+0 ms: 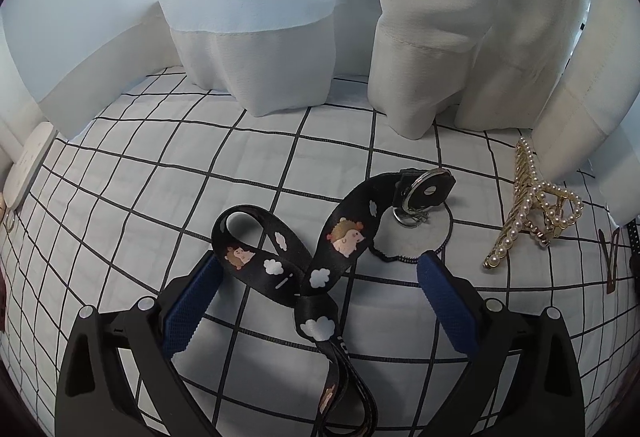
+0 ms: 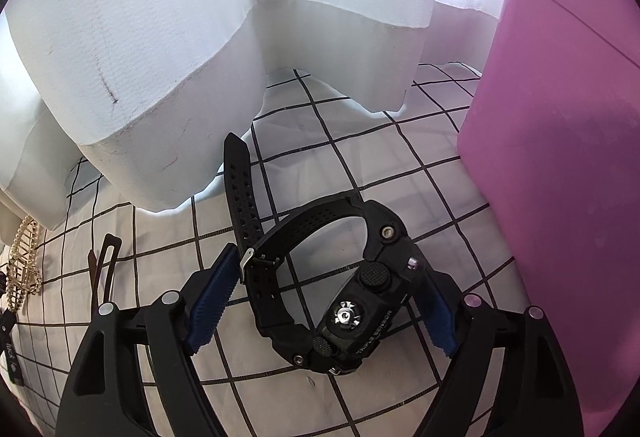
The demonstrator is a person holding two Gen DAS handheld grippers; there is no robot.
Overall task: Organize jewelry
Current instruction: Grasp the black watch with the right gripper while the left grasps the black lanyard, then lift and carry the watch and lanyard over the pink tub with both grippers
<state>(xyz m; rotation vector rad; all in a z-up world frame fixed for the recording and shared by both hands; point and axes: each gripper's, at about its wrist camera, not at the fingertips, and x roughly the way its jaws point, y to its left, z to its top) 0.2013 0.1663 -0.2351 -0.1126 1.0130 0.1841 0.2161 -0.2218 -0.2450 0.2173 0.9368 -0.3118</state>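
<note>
In the left wrist view a black lanyard (image 1: 320,257) with hedgehog and cloud prints lies looped on the checked cloth, its metal key ring (image 1: 420,193) at the far end. My left gripper (image 1: 320,273) is open, its blue pads on either side of the strap. A gold pearl hair claw (image 1: 532,201) lies to the right. In the right wrist view a black sports watch (image 2: 332,285) lies on its side between the open fingers of my right gripper (image 2: 324,285); its case sits against the right pad.
White curtains (image 1: 280,17) hang down onto the cloth at the back. A pink box (image 2: 560,157) stands at the right. A brown hair clip (image 2: 104,265) and the pearl claw (image 2: 24,257) lie left of the watch. A white object (image 1: 28,165) lies at the far left.
</note>
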